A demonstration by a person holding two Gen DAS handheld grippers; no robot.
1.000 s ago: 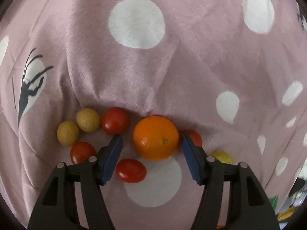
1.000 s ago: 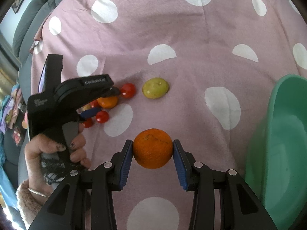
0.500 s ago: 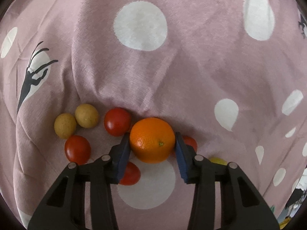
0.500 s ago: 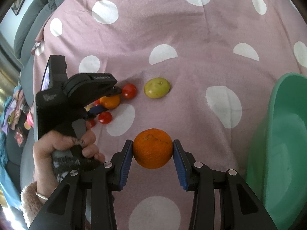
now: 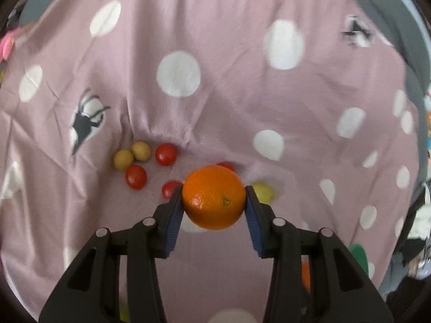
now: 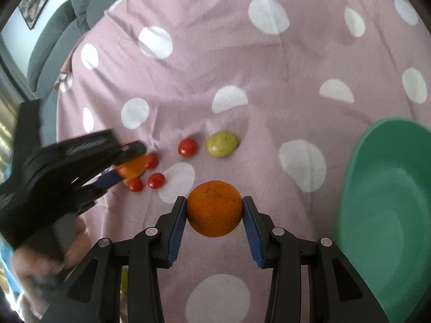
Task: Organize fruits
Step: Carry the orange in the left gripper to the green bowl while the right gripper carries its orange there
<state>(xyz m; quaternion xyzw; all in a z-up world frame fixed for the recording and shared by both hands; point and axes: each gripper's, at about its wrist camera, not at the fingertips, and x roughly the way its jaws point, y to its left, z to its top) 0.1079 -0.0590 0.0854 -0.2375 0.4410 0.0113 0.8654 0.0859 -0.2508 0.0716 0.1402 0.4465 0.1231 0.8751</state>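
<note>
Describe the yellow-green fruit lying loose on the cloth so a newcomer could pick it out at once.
Start at the green bowl on the right edge of the pink polka-dot cloth, then look left across the cloth to the scatter of small fruit. The yellow-green fruit lies at that scatter's right end, beside a red cherry tomato. It is the only yellow-green piece, bigger than the tomatoes, slightly lopsided.
</note>
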